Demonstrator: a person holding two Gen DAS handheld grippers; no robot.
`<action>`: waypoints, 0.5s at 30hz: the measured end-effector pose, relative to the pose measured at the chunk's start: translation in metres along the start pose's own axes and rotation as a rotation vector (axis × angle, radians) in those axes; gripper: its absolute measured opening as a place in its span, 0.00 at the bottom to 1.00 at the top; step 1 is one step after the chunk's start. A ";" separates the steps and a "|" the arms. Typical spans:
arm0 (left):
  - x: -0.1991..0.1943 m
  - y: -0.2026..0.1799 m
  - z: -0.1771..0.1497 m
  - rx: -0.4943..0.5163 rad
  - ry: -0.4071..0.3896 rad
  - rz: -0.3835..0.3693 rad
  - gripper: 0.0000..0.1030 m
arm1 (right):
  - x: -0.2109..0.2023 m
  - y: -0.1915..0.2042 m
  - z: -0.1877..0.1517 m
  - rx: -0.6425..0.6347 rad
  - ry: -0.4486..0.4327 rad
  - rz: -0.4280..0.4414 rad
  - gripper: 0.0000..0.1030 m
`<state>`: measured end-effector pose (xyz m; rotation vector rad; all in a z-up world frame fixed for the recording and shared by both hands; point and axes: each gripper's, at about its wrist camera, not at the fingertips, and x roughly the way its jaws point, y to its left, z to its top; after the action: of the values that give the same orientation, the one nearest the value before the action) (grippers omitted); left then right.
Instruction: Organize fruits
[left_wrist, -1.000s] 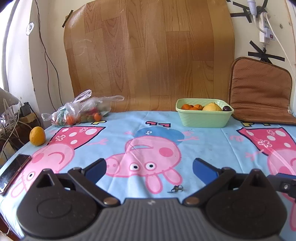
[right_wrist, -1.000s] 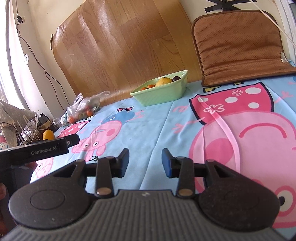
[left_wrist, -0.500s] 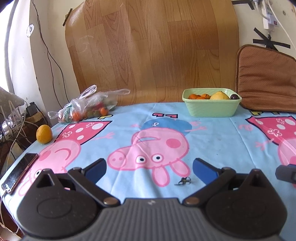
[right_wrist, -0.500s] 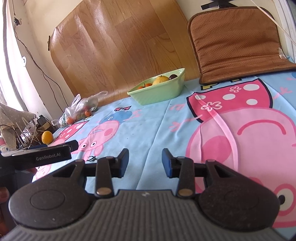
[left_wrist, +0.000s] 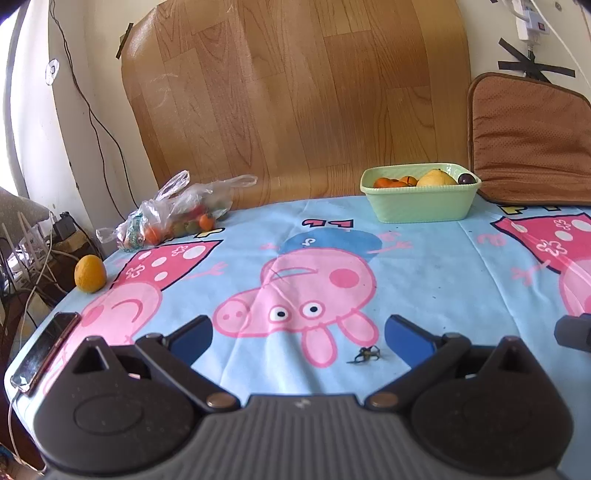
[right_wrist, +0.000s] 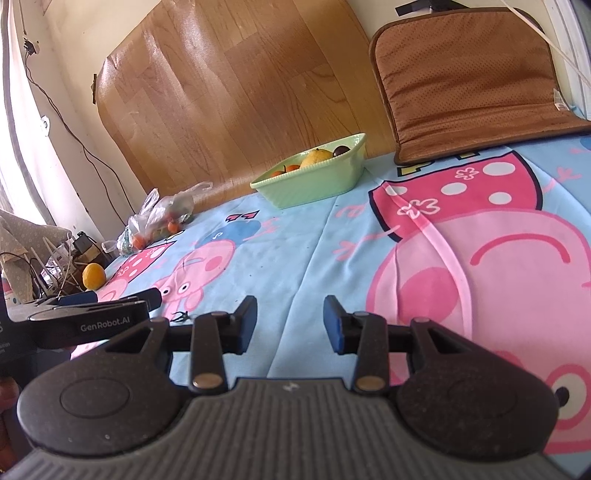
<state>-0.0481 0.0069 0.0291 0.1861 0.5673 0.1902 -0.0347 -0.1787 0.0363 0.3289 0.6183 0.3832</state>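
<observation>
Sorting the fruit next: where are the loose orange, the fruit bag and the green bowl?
loose orange (left_wrist: 90, 273), left wrist view, middle of peel
fruit bag (left_wrist: 173, 214), left wrist view, bulging plastic
green bowl (left_wrist: 421, 208), left wrist view, front wall

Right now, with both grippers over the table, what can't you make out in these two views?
- Bag contents, both views: crinkled plastic blurs the fruit; kinds and count unclear.
- Bowl contents, both views: the wall hides everything below the rim.
- Small dark thing on the cloth, left view: too small to identify.
- Right gripper, left view: cut off by the right edge.
- Phone, left view: edge-on, screen unreadable.
</observation>
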 end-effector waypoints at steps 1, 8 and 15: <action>0.000 0.001 0.001 0.003 -0.006 0.012 1.00 | 0.000 -0.001 0.000 0.001 0.002 0.001 0.41; -0.001 0.006 0.006 0.040 -0.068 0.114 1.00 | 0.000 -0.004 0.000 0.013 -0.001 -0.005 0.46; 0.002 0.002 0.004 0.091 -0.079 0.154 1.00 | 0.001 -0.004 -0.001 0.009 0.004 -0.004 0.46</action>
<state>-0.0446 0.0087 0.0324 0.3243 0.4831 0.3050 -0.0332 -0.1813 0.0338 0.3356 0.6243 0.3776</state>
